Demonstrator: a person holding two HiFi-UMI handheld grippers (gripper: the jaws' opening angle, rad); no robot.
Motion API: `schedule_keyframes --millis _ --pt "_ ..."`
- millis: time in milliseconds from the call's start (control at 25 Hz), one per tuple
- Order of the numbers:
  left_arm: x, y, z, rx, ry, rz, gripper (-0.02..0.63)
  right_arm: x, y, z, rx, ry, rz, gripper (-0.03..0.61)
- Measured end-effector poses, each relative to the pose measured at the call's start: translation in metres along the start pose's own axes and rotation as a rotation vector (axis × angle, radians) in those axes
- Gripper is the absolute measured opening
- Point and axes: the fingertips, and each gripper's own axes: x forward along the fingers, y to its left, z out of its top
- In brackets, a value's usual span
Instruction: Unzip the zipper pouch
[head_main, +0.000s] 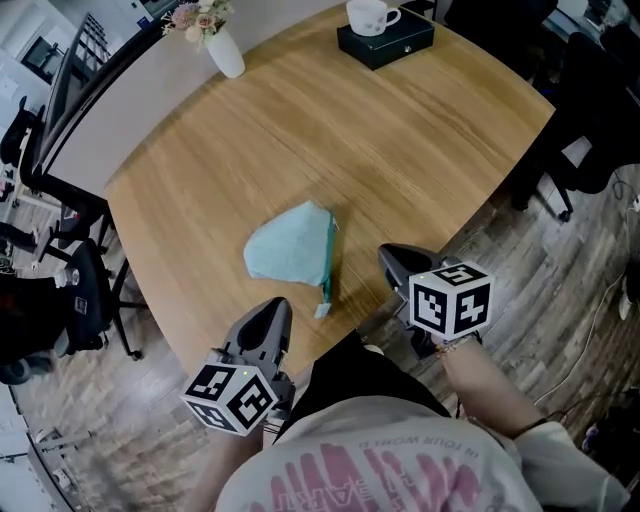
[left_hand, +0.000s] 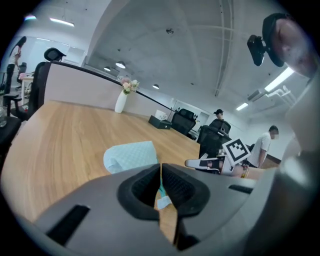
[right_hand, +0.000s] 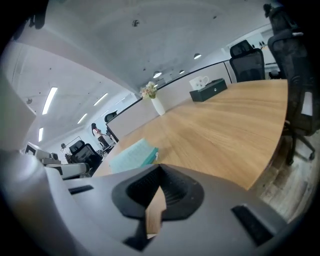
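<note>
A light teal zipper pouch (head_main: 288, 250) lies flat on the wooden table (head_main: 400, 140), near its front edge. Its zipper runs down the right side and ends in a small white tag (head_main: 322, 310). My left gripper (head_main: 274, 312) hovers just short of that tag, shut with nothing between its fingers. My right gripper (head_main: 393, 259) sits to the right of the pouch at the table's edge, also shut and empty. In the left gripper view the pouch (left_hand: 131, 155) lies just beyond the closed left gripper (left_hand: 160, 168). In the right gripper view the pouch (right_hand: 131, 155) is ahead and left of the right gripper (right_hand: 159, 170).
A white vase of flowers (head_main: 222, 45) stands at the far left of the table. A black box (head_main: 386, 42) with a white cup (head_main: 370, 15) on it sits at the far end. Office chairs (head_main: 85, 290) stand to the left and right (head_main: 590, 130).
</note>
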Motion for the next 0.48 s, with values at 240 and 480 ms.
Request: schedule_keyframes --millis 240,480 --pt "0.03 -0.001 0.043 0.205 0.083 -0.136 0.034 0.015 -0.007 0.03 0.025 -0.025 -0.012 -0.003" --pt "0.09 -0.01 0.075 0.485 0.277 -0.303 0.152 0.011 -0.022 0.044 0.08 -0.051 -0.037 -0.002"
